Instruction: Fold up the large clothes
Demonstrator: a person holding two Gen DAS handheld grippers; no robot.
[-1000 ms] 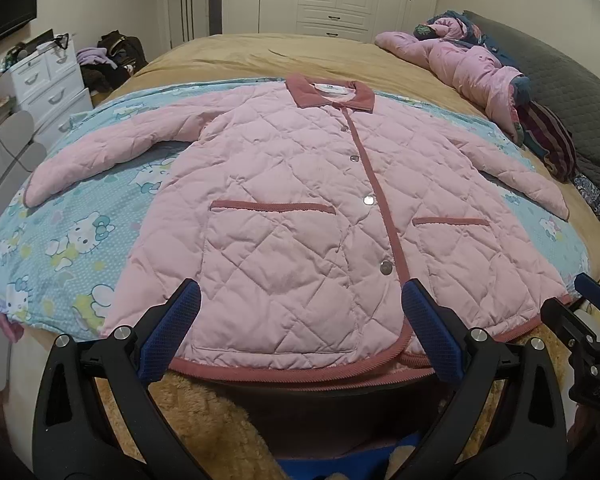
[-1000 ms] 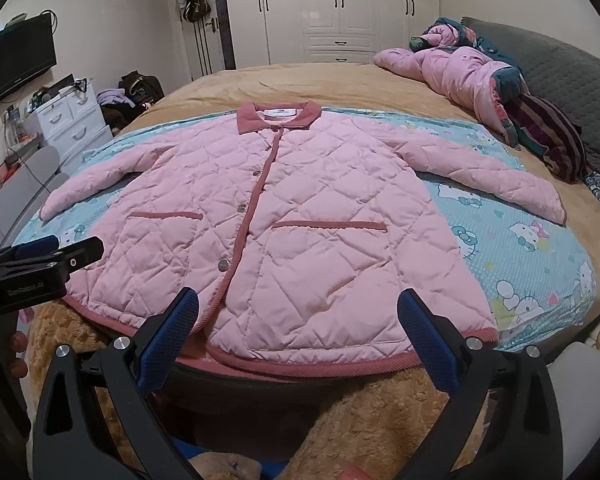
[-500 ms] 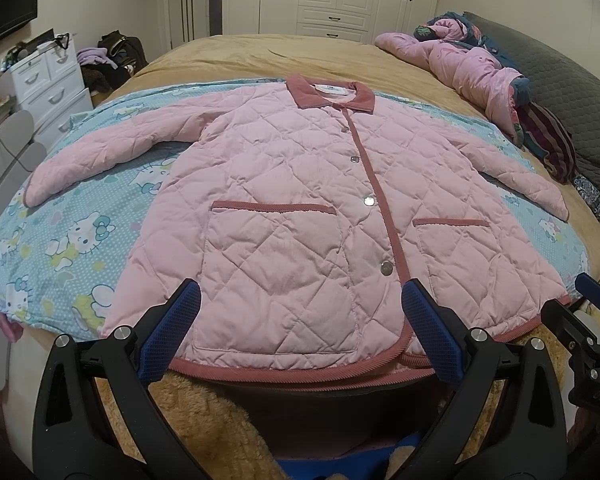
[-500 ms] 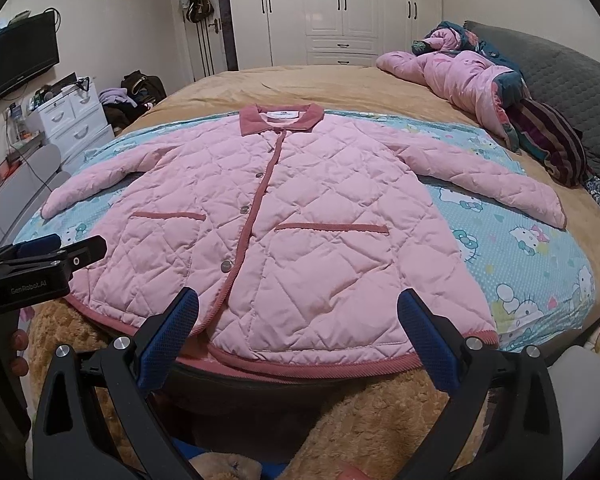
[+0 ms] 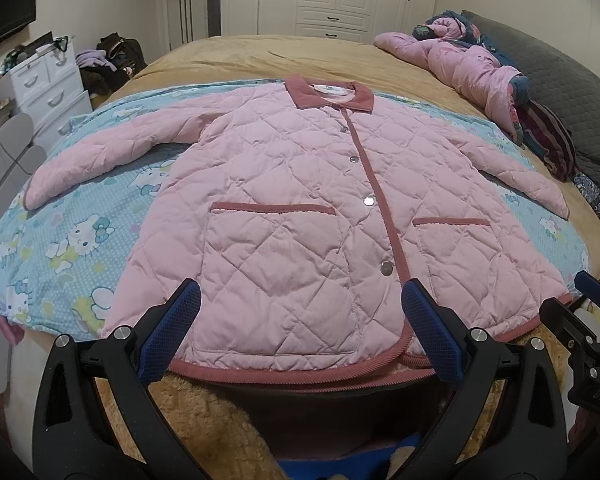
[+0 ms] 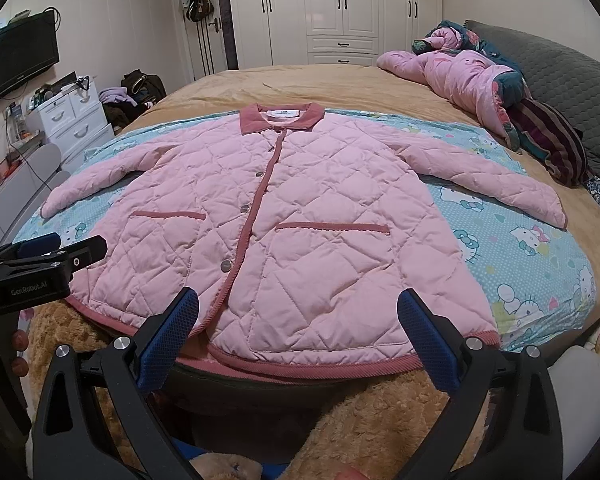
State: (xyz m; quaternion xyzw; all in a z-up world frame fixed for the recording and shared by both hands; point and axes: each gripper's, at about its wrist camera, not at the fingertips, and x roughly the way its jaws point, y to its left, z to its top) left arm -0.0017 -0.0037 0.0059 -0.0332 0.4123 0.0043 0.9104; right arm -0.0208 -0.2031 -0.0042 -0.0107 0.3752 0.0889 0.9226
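Both tools hover off the foot of the bed, gripping nothing. The left gripper (image 5: 300, 332) has its jaws spread wide, and between its blue pads lies the hem (image 5: 284, 374) of the pink quilted jacket (image 5: 300, 216), just ahead of the tips. The right gripper (image 6: 298, 334) is likewise wide open, framing the jacket's right front panel above its own stretch of hem.

Beyond the jaws the jacket lies face up, snapped shut, on a blue cartoon-print sheet (image 6: 520, 248), probably laid as a clean folding surface. Its sleeves are spread outward to either side, likely so each can be folded in separately. Farther ahead sits the collar (image 6: 282, 117); past it is bare tan bedspread (image 6: 308, 84), with a heap of other clothes (image 6: 472, 80) far right.
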